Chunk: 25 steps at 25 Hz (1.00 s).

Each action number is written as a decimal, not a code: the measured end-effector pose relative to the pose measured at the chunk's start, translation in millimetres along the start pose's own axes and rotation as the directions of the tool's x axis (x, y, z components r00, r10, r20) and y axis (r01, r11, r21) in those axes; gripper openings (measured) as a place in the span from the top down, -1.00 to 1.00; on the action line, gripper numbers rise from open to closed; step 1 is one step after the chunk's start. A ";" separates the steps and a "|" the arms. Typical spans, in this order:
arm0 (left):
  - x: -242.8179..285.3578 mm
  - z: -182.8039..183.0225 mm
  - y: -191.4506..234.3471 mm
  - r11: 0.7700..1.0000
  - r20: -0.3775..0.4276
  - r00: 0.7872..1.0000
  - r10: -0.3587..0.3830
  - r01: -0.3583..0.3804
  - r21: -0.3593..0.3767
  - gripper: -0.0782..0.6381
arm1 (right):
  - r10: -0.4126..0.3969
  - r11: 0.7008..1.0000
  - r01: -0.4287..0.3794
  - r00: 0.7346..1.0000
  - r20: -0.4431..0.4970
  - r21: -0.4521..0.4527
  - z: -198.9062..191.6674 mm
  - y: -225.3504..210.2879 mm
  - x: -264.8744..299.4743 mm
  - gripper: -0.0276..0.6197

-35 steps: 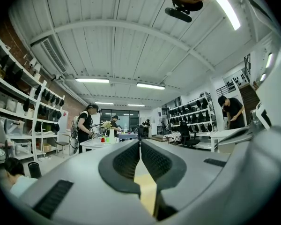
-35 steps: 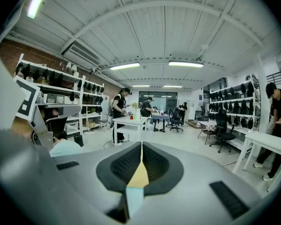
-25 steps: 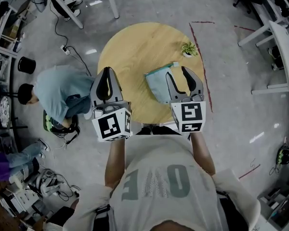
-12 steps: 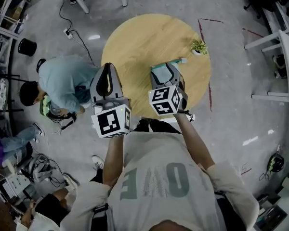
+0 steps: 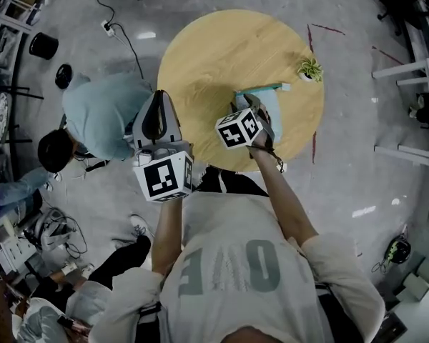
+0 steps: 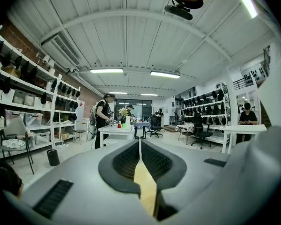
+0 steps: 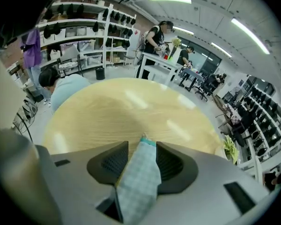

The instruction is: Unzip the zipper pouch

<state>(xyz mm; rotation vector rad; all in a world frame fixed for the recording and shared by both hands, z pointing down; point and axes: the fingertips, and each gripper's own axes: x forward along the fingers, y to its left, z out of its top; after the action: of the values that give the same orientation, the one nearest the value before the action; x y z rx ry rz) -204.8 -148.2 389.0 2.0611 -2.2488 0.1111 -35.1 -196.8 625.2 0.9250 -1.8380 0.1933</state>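
Two grippers, one job: your right gripper (image 7: 141, 145) has just been closing its jaws, and they now pinch the zipper pouch (image 7: 136, 182), which sits at the near right of the round table (image 5: 222, 48). Your left gripper (image 6: 139, 143) is closed on nothing, by the table's left edge. Pouch looks like soft, light checked cloth, so it'll probably flop and slide. I'd pin the fabric end and grab the zip pull, which I can't spot. No label readable on it. Only big letters on your shirt (image 5: 236, 263), and I can't make a word of them.
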 end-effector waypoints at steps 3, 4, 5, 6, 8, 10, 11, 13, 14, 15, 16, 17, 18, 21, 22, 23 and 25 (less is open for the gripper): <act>-0.4 -4.3 2.8 1.000 -0.009 1.000 0.007 -0.007 -0.004 0.69 | 0.014 1.000 -0.014 0.999 -0.053 0.007 -7.2 2.2 11.1 0.38; -1.0 -4.7 3.1 1.000 -0.011 1.000 0.008 -0.009 -0.005 0.69 | 0.016 1.000 -0.015 0.998 -0.066 0.010 -9.2 2.1 13.0 0.42; -1.8 -4.7 3.4 1.000 -0.011 1.000 0.010 -0.010 -0.006 0.69 | 0.016 1.000 -0.014 0.997 -0.077 0.014 -11.0 1.4 13.9 0.45; -2.7 -4.5 3.7 1.000 -0.012 1.000 0.011 -0.011 -0.008 0.68 | 0.013 1.000 -0.011 0.996 -0.086 0.021 -12.5 -0.1 14.1 0.49; -3.8 -4.4 4.7 1.000 -0.011 1.000 0.013 -0.013 -0.009 0.68 | 0.005 0.999 -0.001 0.996 -0.094 0.039 -13.4 -3.9 13.0 0.59; -4.0 -5.0 5.5 1.000 -0.010 1.000 0.013 -0.013 -0.008 0.68 | 0.008 0.998 -0.002 0.996 -0.087 0.059 -11.2 -5.6 10.9 0.71; -4.3 -5.3 5.7 1.000 -0.010 1.000 0.013 -0.013 -0.008 0.69 | 0.009 0.998 -0.004 0.997 -0.082 0.066 -10.6 -6.1 9.7 0.74; -6.1 -5.4 5.8 1.000 -0.006 1.000 0.012 -0.012 -0.009 0.68 | 0.010 0.997 -0.005 0.997 -0.071 0.076 -10.7 -6.9 5.7 0.78; -7.3 -5.2 5.6 1.000 -0.004 1.000 0.010 -0.010 -0.009 0.68 | 0.010 0.997 -0.005 0.998 -0.062 0.082 -10.4 -7.8 2.4 0.79; -8.3 -4.7 5.1 1.000 0.000 1.000 0.007 -0.007 -0.009 0.68 | 0.008 0.996 -0.004 0.999 -0.050 0.087 -9.4 -9.0 -1.6 0.80; -9.0 -3.8 4.3 1.000 0.004 1.000 0.004 -0.004 -0.009 0.68 | 0.007 0.996 -0.004 0.999 -0.036 0.092 -7.6 -10.9 -6.3 0.80; -9.3 -2.4 2.9 1.000 0.009 1.000 -0.001 0.001 -0.008 0.69 | 0.006 0.995 -0.004 1.000 -0.019 0.098 -5.0 -13.4 -11.9 0.80; -9.5 -0.6 1.2 1.000 0.013 1.000 -0.007 0.007 -0.005 0.69 | 0.007 0.994 -0.007 1.000 0.002 0.105 -1.5 -16.5 -18.2 0.80; -10.3 5.0 -4.1 1.000 0.029 0.999 -0.027 0.027 0.003 0.68 | 0.030 0.990 -0.042 0.996 0.085 0.137 13.0 -23.8 -40.8 0.81; -11.0 6.6 -5.8 0.999 0.033 0.999 -0.035 0.035 0.004 0.69 | 0.046 0.987 -0.063 0.992 0.117 0.148 18.4 -25.0 -49.3 0.81; -11.7 8.4 -7.9 0.999 0.038 0.998 -0.044 0.044 0.005 0.68 | 0.065 0.983 -0.089 0.987 0.150 0.160 23.6 -26.0 -58.3 0.81; -12.4 13.3 -14.1 0.998 0.050 0.997 -0.066 0.065 0.006 0.68 | 0.106 0.973 -0.147 0.970 0.217 0.180 32.4 -28.9 -77.1 0.81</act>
<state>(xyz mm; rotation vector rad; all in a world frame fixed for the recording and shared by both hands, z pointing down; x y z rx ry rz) -189.9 -138.7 374.3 2.1611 -2.2082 0.0603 -25.2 -194.6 537.2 0.9920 -2.1008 0.3748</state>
